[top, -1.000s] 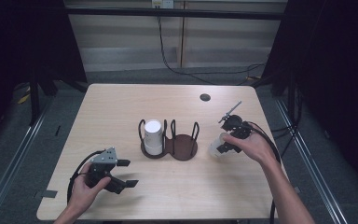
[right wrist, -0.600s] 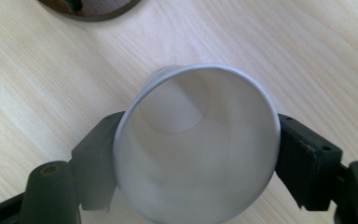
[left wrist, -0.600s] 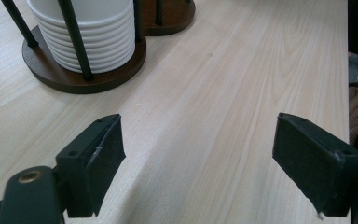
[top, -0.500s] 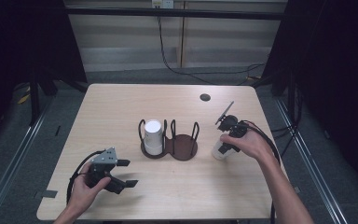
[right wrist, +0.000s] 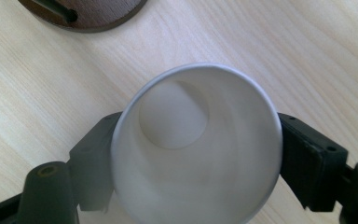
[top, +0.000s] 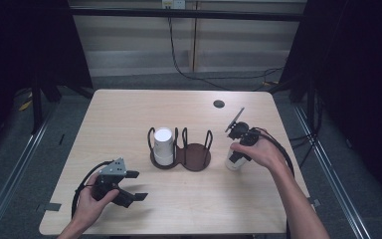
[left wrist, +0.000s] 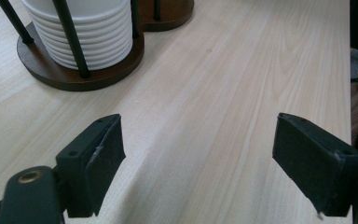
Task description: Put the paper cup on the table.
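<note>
A white paper cup stands upright on the table to the right of a brown two-ring cup holder. My right gripper points down over it. In the right gripper view the round, undented cup sits between the jaws, which have just been opening and now flank its sides. A stack of white cups fills the holder's left ring; the right ring has bare wood. My left gripper rests near the front left edge, jaws wide apart and empty, with the ribbed cup stack ahead.
A small black round disc lies at the back right of the wooden table. Black cables trail from both grippers. Dark curtains and metal floor rails flank the table.
The right hand tipped its gripper more upright and shifted slightly; the cup went from leaning in the hand to standing on the table. The left gripper stayed put.
</note>
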The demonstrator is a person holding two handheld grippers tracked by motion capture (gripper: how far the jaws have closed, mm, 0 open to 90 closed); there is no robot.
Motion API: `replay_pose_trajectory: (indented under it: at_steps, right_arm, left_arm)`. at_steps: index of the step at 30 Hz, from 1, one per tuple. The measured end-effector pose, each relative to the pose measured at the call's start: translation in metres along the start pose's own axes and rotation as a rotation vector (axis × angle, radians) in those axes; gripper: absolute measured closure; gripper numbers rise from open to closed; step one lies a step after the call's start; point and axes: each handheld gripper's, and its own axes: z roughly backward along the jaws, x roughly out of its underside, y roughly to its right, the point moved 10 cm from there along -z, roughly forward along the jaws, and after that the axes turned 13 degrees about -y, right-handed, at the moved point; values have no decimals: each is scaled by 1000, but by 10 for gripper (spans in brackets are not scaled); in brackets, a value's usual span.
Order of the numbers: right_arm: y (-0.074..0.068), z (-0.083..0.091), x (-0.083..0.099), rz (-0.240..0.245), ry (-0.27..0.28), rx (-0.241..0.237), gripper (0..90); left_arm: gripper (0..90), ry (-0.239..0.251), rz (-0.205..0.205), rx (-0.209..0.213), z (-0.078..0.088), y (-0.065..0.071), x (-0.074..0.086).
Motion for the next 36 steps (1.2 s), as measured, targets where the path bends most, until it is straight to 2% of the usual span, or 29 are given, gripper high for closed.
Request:
replay_pose_trajectory:
  at_steps: [4,11,23,36]
  right_arm:
    - [-1,-1,-4,7,-1,17,220]
    - [-2,-2,-7,-8,-1,9,205]
    - [-5,-7,-5,-10,25,-41,156]
    - [-8,1,-8,-32,70,-57,149]
  left_arm:
    - [165,-1,-9,3,1,0,0]
    - [165,-6,-11,-1,1,0,0]
    - [165,-2,-4,9,0,2,0]
    - [165,-16,-16,9,-1,1,1]
